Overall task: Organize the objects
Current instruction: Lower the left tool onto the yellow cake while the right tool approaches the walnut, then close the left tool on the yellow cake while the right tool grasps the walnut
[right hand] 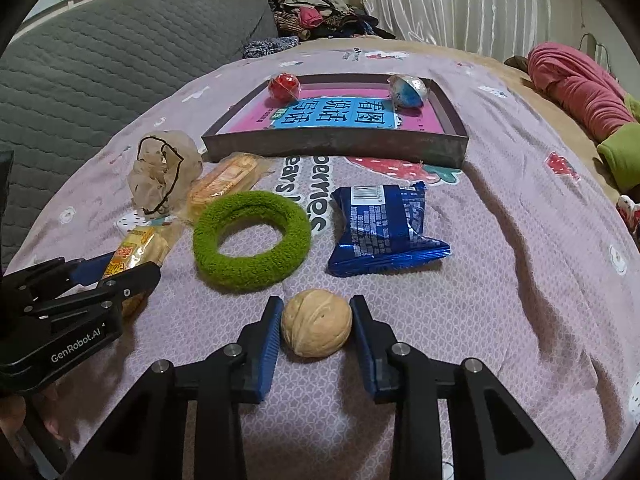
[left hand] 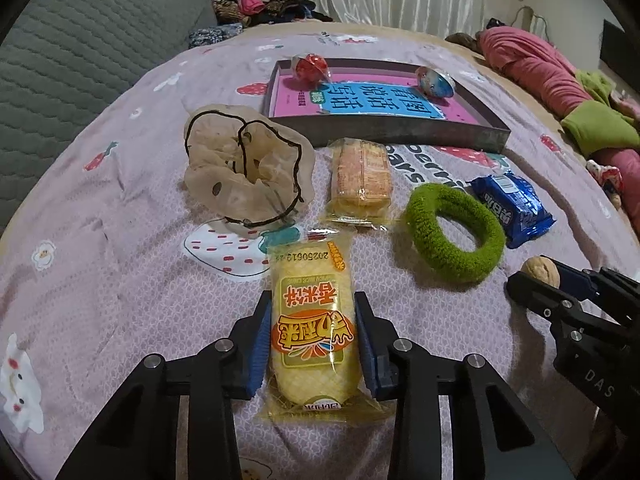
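On the bedsheet [right hand: 500, 280], left gripper [right hand: 120, 276] half-hides a rice cracker [right hand: 140, 246].

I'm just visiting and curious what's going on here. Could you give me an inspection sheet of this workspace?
Surface: bedspread with strawberry print.
Job's things: tray holding a book and two wrapped balls; yellow snack pack, walnut, green ring, blue packet, second snack pack, beige scrunchie.
Clutter: clothes pile, pink bundle.
Grippers: left gripper pressed on the yellow snack pack; right gripper closed on the walnut.
Cables: nothing seen.
Surroundings: grey cushion, curtain.
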A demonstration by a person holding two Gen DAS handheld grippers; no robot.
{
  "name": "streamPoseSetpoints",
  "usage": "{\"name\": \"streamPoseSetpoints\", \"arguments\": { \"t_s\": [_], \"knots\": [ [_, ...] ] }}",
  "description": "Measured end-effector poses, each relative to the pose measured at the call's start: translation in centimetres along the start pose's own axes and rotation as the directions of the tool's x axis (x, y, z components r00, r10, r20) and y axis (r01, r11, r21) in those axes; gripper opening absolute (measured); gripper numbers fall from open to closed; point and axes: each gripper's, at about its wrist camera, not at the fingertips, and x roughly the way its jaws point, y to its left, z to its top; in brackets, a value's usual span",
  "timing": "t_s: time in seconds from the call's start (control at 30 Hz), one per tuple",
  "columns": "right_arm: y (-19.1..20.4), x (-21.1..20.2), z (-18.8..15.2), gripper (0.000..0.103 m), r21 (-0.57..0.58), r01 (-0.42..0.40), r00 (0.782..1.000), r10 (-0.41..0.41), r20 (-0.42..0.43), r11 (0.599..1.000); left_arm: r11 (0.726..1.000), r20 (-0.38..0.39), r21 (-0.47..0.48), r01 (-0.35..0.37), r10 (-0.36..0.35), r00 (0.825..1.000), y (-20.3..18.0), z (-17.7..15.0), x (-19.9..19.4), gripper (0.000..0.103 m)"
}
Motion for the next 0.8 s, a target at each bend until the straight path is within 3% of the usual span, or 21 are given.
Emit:
{"name": "streamPoseSetpoints", "arguments": {
  "t_s": [0.23, 0.8],
  "knots": [
    [0.4, -0.7, -0.1, 0.034, -0.010, -0.041, 0.999, 0.041, 0.016, 0.999, 1.000, 0.012, -0.002, 0.023, -0.023, 1.000, 0.1, 0.0, -0.7, 0.039],
    [0.6, -2.2, 0.2, 0.034, -0.019, -0.047, 0.996, 0.048, 0.069, 0.999, 1.000, 0.058, 0.016, 0.021, -0.022, 0.998, -0.2, -0.1, -2.5, 0.039]
  ]
}}
